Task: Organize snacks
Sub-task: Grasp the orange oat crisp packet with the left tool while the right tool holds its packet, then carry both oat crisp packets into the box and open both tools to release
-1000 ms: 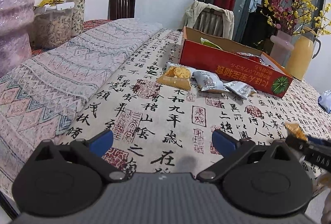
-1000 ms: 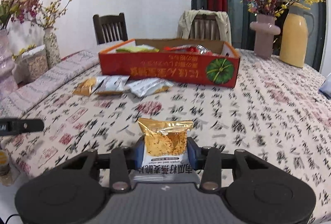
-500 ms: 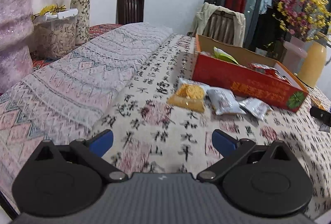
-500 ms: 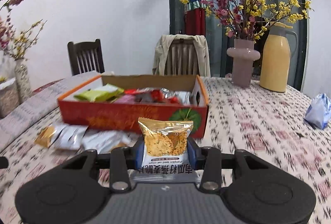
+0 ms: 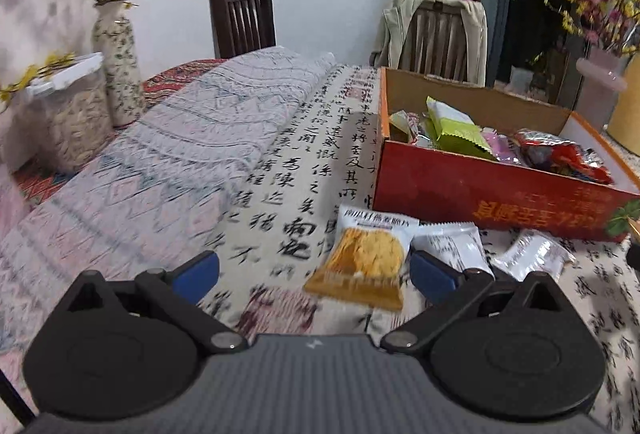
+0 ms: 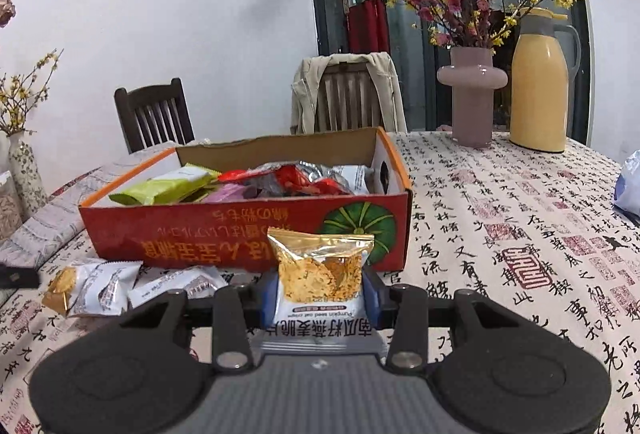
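A red cardboard box [image 6: 240, 240] holds several snack packets; it also shows in the left wrist view [image 5: 492, 193]. My right gripper [image 6: 320, 294] is shut on a gold-and-white oat crisp packet [image 6: 322, 274], held just in front of the box's near wall. My left gripper [image 5: 314, 270] is open, with a matching oat crisp packet [image 5: 366, 258] lying on the cloth between its fingertips, nearer the right one. Two silver packets [image 5: 452, 244] lie beside it against the box; they also show in the right wrist view [image 6: 104, 284].
A folded patterned blanket [image 5: 180, 153] covers the table's left side, with a jar [image 5: 68, 117] and a vase [image 5: 118, 65] beyond. A pink vase [image 6: 472, 93], a yellow thermos [image 6: 540, 81] and a blue bag [image 6: 630, 185] stand right. Two chairs are behind.
My right gripper has carried its packet up close to the box front. My left gripper has moved forward to straddle the oat crisp packet on the cloth.
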A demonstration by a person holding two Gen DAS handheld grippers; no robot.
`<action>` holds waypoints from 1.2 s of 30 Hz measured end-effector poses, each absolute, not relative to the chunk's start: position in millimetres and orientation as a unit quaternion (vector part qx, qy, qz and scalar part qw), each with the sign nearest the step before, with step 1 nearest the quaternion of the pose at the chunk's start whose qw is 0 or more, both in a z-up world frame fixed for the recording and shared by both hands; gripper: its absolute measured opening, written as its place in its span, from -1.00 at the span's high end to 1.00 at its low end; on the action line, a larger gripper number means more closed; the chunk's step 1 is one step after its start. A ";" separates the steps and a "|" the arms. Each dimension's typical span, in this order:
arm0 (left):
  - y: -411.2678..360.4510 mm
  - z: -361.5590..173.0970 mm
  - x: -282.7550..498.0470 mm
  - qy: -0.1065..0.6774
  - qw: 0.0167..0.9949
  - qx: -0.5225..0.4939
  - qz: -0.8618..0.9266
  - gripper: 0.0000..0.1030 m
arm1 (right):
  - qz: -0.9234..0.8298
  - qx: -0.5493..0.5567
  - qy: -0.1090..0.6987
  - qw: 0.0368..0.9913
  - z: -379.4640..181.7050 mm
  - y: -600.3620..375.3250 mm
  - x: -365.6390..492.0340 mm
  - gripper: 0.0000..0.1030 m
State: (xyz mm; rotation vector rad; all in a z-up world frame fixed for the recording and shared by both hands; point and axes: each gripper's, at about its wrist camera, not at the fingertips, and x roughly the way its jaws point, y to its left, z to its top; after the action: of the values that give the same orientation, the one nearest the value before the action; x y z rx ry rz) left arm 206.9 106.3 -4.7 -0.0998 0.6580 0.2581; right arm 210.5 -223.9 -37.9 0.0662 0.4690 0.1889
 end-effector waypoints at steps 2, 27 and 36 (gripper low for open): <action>103.1 -9.1 221.4 0.329 0.935 -0.044 0.124 -1.00 | 0.096 0.034 0.234 0.967 -38.5 -224.0 210.7 0.19; 96.3 -26.6 234.7 0.325 0.942 -0.055 0.060 0.11 | 0.104 0.036 0.235 0.966 -38.8 -223.4 211.1 0.15; 86.2 -0.1 212.3 0.275 0.958 -0.043 0.071 0.11 | 0.108 0.039 0.229 0.967 -37.6 -224.1 210.2 0.16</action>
State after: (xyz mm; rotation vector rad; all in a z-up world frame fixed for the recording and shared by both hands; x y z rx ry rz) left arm 212.3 86.2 -0.1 -0.0876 0.5583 0.1430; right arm 210.2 -224.1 -37.6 0.0796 0.4634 0.2194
